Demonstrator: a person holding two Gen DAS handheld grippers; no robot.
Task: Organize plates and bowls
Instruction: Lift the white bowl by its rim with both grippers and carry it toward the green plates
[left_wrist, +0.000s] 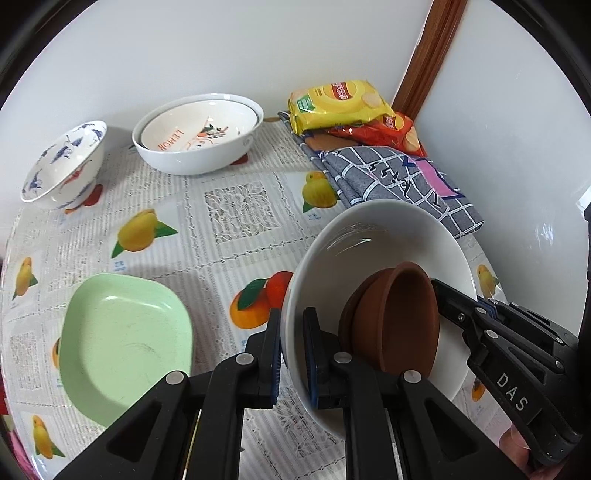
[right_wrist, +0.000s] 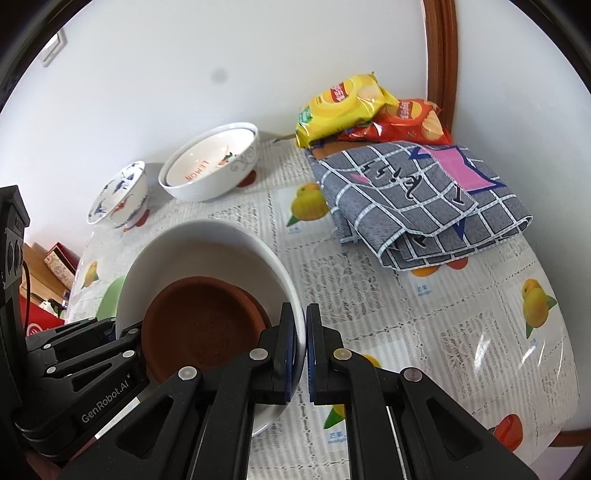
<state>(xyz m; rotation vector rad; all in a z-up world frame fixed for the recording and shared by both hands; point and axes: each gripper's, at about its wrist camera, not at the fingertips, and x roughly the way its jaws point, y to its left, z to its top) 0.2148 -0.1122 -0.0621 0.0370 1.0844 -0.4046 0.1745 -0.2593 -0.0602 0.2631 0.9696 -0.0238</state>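
Fingers: left (left_wrist: 292, 356) | right (right_wrist: 300, 352) | both clamp white bowl (left_wrist: 369, 236) rim

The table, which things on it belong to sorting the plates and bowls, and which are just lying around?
Part of the job:
- white bowl, clamped at its rim by the left tool and right tool
- brown dishes inside it
- green plate
- lemon bowl stack
- blue-patterned bowl

Just lying about:
- yellow snack bag
- red snack bag
- checked cloth
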